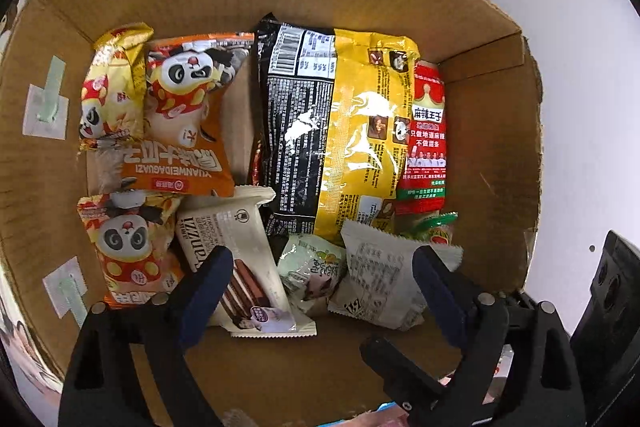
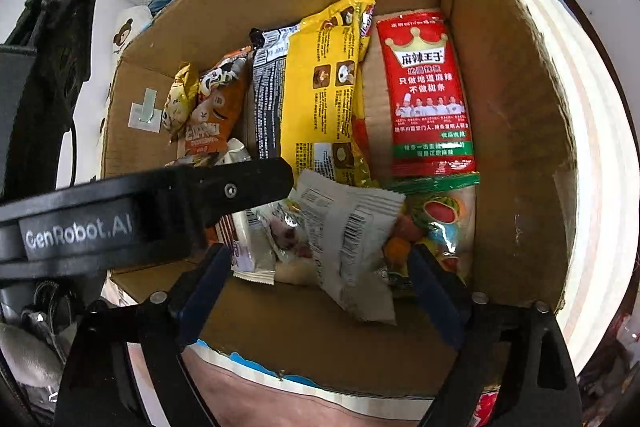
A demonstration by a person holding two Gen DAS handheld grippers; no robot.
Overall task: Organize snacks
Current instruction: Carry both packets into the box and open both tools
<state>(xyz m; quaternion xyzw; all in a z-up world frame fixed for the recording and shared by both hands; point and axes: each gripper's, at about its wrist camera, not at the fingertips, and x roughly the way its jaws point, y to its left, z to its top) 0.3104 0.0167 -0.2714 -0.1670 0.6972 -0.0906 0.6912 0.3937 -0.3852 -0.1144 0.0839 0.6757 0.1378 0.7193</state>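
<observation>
Cardboard box (image 1: 480,115) packed with snack packets. Left gripper (image 1: 322,267) and right gripper (image 2: 320,267) both wide, empty, above white packet (image 2: 352,239) near front wall (light, crinkly, slippery; pinch sealed edge).

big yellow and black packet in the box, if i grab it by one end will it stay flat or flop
The big yellow and black packet would probably flop: its film is creased and puckered, with no stiff edge showing. The glossy glare suggests a slippery surface, so fingers may slide. It looks puffed, so likely light for its size. It overlaps the red packet, which may shift along.
</observation>
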